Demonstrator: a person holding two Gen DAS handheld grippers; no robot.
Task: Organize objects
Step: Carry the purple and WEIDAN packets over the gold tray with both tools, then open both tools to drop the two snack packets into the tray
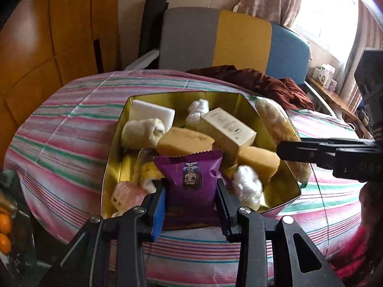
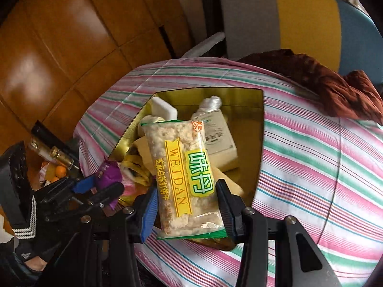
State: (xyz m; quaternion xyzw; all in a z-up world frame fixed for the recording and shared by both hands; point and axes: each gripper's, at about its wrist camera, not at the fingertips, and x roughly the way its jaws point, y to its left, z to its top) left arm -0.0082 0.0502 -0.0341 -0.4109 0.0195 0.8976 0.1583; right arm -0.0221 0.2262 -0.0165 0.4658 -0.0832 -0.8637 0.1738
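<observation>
We hold a snack in each tool. The left tool (image 1: pixel 191 205) grips a purple packet (image 1: pixel 191 181), pinched by its sides just over the near edge of the gold tin (image 1: pixel 115 153). The right tool (image 2: pixel 185 205) grips a clear cracker bag (image 2: pixel 184 174), also by its sides, hanging above the tin's near half. The tin sits on a striped cloth (image 1: pixel 59 129) over what seems a desk, towards its middle.

We judge the step to be dropping both into the tin. To do it well, we would lower each over a gap rather than onto the pile, release one at a time so the tools do not collide, and keep the long bag lying flat so it does not lean over the rim.

Counting inside the tin: two yellow sponge blocks, two white wrapped bundles, one white bar (image 1: pixel 153 113), one cream box (image 1: pixel 227 131), one pale roll (image 1: pixel 142 131), one pink piece at the near left corner. A yellow-wrapped thing under the packet we cannot make out.
</observation>
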